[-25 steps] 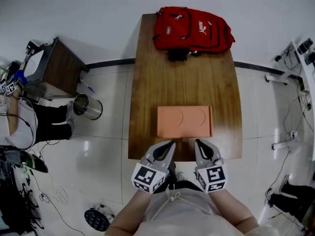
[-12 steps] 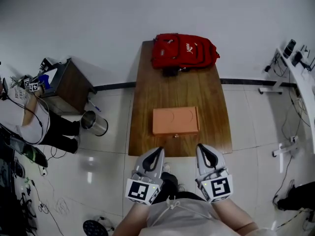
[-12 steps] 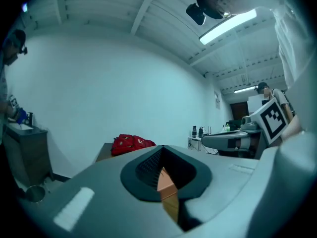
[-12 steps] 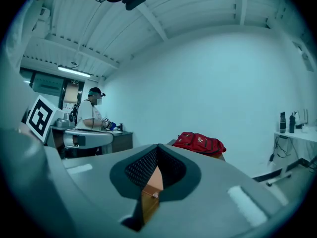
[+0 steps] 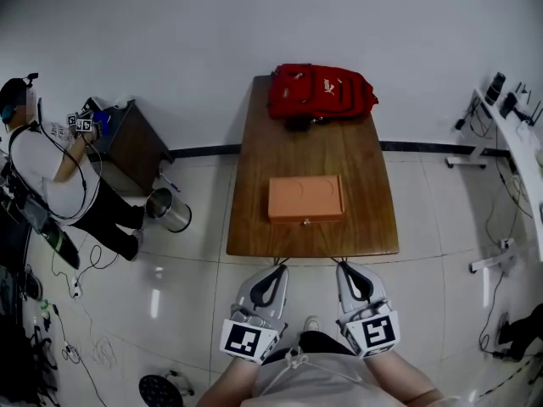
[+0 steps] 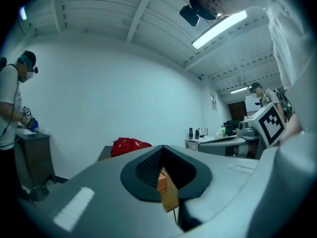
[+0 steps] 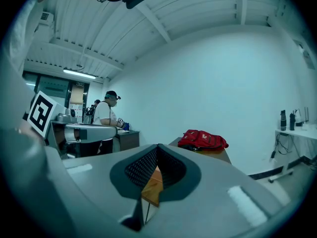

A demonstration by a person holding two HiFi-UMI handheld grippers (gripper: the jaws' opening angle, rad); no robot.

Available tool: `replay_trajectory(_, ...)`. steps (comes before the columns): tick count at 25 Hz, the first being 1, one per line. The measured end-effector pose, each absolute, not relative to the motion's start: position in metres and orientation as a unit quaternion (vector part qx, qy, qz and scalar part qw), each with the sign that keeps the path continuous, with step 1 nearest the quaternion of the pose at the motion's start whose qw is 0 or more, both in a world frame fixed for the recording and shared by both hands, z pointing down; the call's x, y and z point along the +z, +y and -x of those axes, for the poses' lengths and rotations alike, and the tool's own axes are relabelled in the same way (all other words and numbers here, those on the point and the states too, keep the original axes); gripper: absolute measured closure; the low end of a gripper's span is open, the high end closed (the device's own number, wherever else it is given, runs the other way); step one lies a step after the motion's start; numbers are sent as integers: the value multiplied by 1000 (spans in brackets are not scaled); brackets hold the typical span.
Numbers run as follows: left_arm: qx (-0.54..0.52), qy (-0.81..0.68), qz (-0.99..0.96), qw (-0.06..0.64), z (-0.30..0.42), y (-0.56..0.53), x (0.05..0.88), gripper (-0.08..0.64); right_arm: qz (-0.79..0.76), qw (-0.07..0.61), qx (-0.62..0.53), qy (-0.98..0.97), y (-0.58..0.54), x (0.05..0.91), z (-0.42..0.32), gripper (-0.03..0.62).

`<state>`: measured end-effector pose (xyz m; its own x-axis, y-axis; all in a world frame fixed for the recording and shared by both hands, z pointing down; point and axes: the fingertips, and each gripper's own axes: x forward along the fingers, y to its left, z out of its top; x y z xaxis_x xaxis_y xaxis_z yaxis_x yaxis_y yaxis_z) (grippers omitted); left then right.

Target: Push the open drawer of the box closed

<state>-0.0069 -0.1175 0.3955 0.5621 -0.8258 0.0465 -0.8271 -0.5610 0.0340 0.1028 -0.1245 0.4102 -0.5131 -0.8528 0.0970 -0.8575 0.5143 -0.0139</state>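
Note:
An orange box [image 5: 305, 197] lies on the near half of the wooden table [image 5: 361, 164]; its drawer front sits flush, with a small knob [image 5: 305, 222] facing me. Both grippers hang below the table's near edge, clear of the box. My left gripper [image 5: 277, 269] is shut with nothing in it, and my right gripper [image 5: 344, 268] is shut too, also holding nothing. In the left gripper view only a sliver of the box [image 6: 163, 178] shows through the closed jaws of the left gripper [image 6: 159, 155]. The right gripper view shows the same: a sliver of the box [image 7: 154, 174] past the right gripper [image 7: 157, 152].
A red backpack [image 5: 321, 91] lies at the table's far end. To the left stand a dark side cabinet [image 5: 136, 147], a metal bin [image 5: 174, 215] and a person [image 5: 51, 172]. Cables litter the floor at left. A white desk [image 5: 513, 121] is at the right.
Both grippers have drawn back from the box and off the table's near edge. The view has pulled back, so the table looks smaller. The person at left has come into view.

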Motion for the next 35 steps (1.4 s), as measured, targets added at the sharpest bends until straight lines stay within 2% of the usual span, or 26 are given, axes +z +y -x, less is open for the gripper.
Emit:
replay_trajectory(12,-19,-462,-886,30,67,10,367,554,-508,59,5,-859,4,400,-51,584)
replay_trajectory(23,-19,-424,-905,21,91,144,374,554,-521,81,-36,-849,142,396,-19,584)
replay_trajectory(35,-27,-414,-910,-3,89,187,356,554,-518,78,-31,-851,183,388,-21,584)
